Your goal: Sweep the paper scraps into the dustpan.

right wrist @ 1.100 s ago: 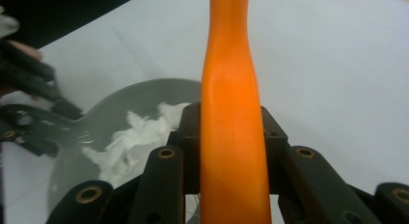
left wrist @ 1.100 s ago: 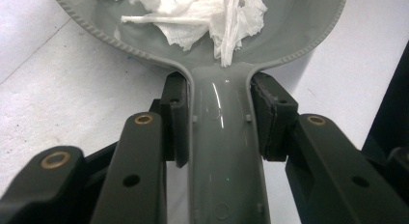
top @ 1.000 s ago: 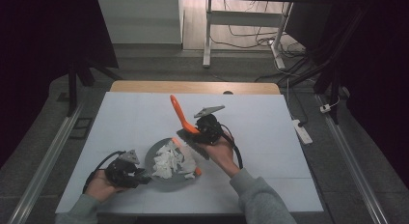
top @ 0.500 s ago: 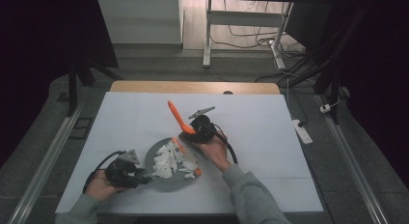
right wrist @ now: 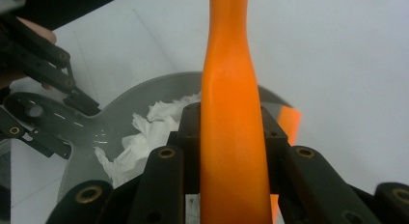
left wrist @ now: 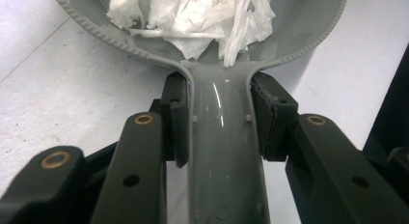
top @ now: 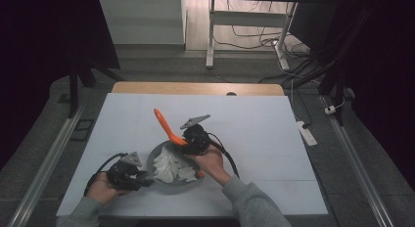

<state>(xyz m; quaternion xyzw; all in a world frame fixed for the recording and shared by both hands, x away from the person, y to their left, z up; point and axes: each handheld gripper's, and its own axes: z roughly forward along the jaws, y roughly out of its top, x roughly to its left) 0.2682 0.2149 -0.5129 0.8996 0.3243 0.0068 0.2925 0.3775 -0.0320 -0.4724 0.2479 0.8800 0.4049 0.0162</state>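
White table (top: 274,139), dim, perhaps cable-strewn floor (top: 254,38)

Grey pan (top: 169,184) sat flat on the white table, handle (left wrist: 224,151) pointing toward the near-left edge, bowl full of crumpled white paper (top: 171,166). Orange spatula (top: 165,124) was tilted over the pan's far rim, handle end raised, angled away up-left.
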